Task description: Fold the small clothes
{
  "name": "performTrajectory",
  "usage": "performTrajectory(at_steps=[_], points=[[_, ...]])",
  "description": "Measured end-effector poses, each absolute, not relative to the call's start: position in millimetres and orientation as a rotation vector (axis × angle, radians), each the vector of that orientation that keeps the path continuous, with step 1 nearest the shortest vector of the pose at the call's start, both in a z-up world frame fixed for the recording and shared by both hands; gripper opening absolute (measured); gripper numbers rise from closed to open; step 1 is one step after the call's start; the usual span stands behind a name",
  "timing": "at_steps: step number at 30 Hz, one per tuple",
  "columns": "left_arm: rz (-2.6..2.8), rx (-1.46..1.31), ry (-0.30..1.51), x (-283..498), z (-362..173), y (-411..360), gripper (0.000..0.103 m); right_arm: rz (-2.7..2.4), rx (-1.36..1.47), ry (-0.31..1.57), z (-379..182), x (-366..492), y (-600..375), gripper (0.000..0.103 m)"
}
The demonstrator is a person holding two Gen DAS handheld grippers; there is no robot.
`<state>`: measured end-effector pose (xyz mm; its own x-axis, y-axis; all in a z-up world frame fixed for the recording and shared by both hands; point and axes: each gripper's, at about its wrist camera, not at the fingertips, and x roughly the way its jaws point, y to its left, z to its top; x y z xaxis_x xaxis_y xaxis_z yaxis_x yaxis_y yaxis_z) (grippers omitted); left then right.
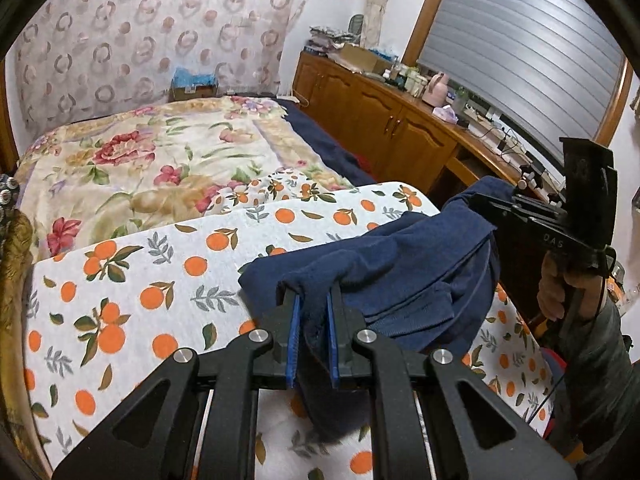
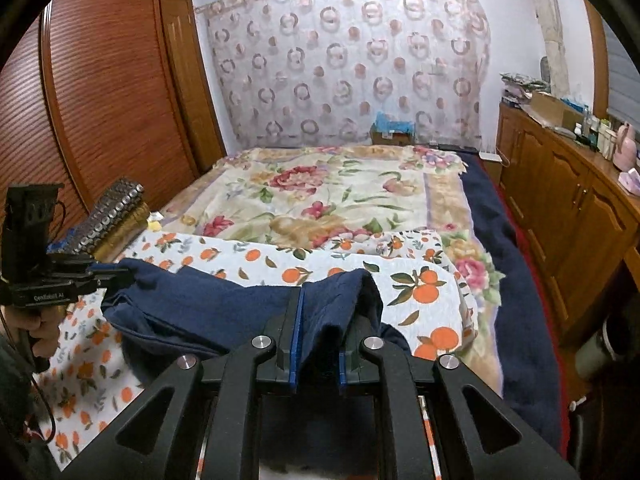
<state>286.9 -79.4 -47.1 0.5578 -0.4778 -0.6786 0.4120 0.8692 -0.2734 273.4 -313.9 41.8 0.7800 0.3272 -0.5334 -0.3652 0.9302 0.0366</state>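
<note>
Navy soft cloth (image 1: 400, 264) hanging over orange-print sheet's (image 1: 160, 280) right edge, pinched by left gripper (image 1: 313, 320); possibly slipping from right gripper (image 2: 320, 332), barely holding.

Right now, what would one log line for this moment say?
step: folding | left gripper: shut on garment | right gripper: shut on garment | garment: navy, held between both over orange-print cloth

My left wrist camera sits just behind its claw (image 1: 312, 320), tilted down over the orange-print sheet (image 1: 160, 280) toward the far curtain (image 1: 140, 40) and right-hand cabinets (image 1: 380, 120). My right wrist camera looks likewise, showing the wardrobe (image 2: 108, 92) left. Both share bed (image 2: 320, 200), sheet and curtain.
</note>
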Motion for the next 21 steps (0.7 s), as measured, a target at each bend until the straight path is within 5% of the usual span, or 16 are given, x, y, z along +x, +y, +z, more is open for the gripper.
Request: performTrajectory(at_steps=[3, 5, 7, 8, 14, 21], points=[[-0.542, -0.094, 0.844, 293, -49, -80, 0.014, 0.366, -0.084, 0.557, 50, 275, -312, 0.033], [-0.55, -0.103, 0.851, 295, -49, -78, 0.016, 0.347, -0.081, 0.542, 57, 273, -312, 0.053], [-0.556, -0.102, 0.852, 295, -48, -77, 0.026, 0.35, -0.075, 0.539, 60, 270, -316, 0.058], [-0.551, -0.099, 0.842, 293, -46, -76, 0.04, 0.352, -0.078, 0.538, 61, 267, -316, 0.059], [-0.511, -0.079, 0.78, 282, -35, -63, 0.076, 0.354, -0.123, 0.572, 47, 253, -320, 0.061], [-0.517, -0.05, 0.829, 273, -51, -60, 0.079, 0.356, -0.128, 0.637, 37, 269, -320, 0.061]])
